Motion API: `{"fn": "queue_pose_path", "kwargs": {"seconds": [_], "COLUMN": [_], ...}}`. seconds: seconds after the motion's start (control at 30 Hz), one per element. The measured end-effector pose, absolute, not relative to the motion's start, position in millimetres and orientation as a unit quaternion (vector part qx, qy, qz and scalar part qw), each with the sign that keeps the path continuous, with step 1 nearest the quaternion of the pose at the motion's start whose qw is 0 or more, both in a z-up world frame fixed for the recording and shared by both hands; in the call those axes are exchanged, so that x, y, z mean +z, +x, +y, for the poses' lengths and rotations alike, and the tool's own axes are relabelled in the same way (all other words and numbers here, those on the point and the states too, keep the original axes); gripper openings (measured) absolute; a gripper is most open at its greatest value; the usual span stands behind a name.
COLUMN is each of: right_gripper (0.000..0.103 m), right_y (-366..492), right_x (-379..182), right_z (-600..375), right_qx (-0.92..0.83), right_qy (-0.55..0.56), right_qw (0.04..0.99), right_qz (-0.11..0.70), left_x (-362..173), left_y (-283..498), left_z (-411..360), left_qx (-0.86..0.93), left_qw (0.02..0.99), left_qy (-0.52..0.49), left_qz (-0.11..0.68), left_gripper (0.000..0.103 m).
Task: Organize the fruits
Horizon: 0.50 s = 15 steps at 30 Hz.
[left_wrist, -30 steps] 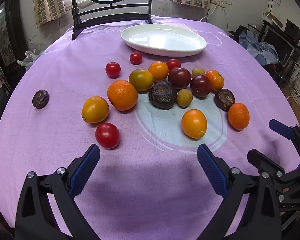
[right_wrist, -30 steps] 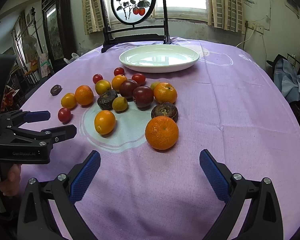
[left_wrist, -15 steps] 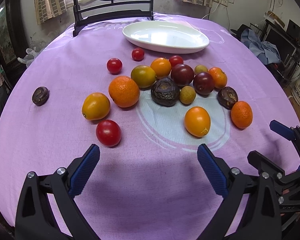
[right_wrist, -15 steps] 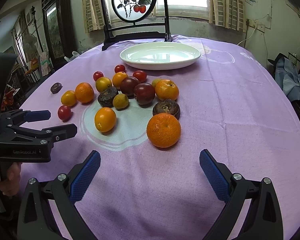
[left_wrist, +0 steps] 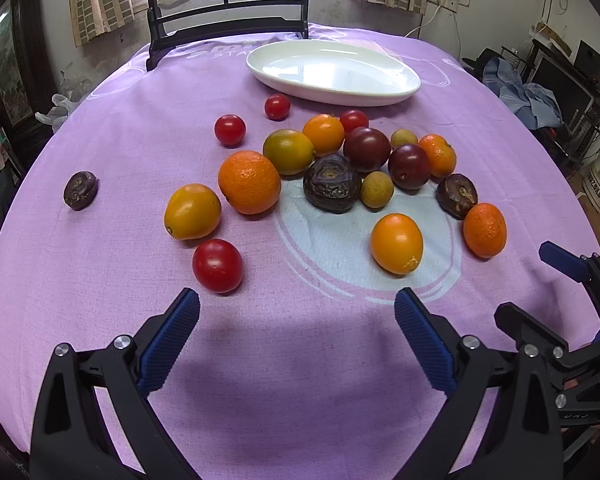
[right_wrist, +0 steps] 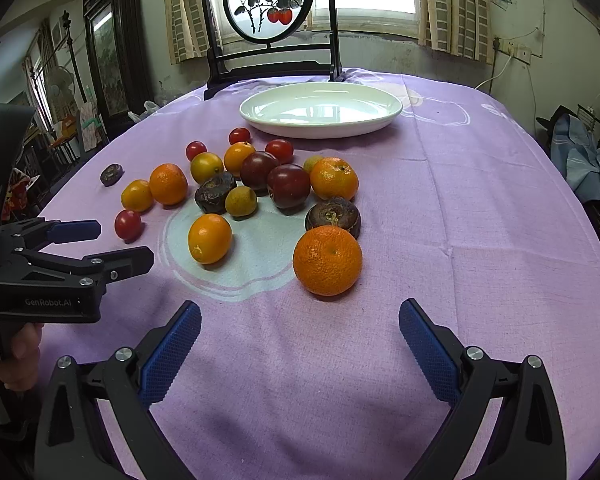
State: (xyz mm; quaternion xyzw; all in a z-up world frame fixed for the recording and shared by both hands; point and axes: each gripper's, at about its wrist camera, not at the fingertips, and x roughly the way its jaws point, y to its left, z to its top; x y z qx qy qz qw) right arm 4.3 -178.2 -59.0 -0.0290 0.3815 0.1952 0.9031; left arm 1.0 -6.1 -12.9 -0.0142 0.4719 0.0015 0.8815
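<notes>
Nothing is sorted yet, by the look of it: the white plate (left_wrist: pixel 334 74) far ahead of both your tongs lies bare, and every fruit still sits loose on the purple bench (left_wrist: pixel 300 360) between you and it. Your left tongs (left_wrist: pixel 298 320) hang wide and hold nothing, with a red tomato (left_wrist: pixel 217 266) just ahead of the left finger and a small orange fruit (left_wrist: pixel 397 243) ahead of the right one. Your right tongs (right_wrist: pixel 300 330) are equally wide and unloaded, a mandarin (right_wrist: pixel 327 260) straight ahead between the fingers. The whole pile remains to move.
</notes>
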Motion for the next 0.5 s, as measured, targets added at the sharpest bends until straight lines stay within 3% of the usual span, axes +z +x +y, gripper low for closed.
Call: {"fn": "queue_pose_path", "kwargs": {"seconds": [0.5], "right_gripper": [0.099], "right_y": [4.3], "right_x": [-59.3], "right_z": [-178.0], "right_qx": [0.195], "right_qy": [-0.029], "right_qw": [0.903], "right_qz": [0.382], "left_x": [-13.0], "left_y": [1.6], "left_z": [-5.4], "left_qx": [0.003], "left_qw": [0.881], "left_qy": [-0.016], "left_qz": [0.473], "left_gripper": [0.096]}}
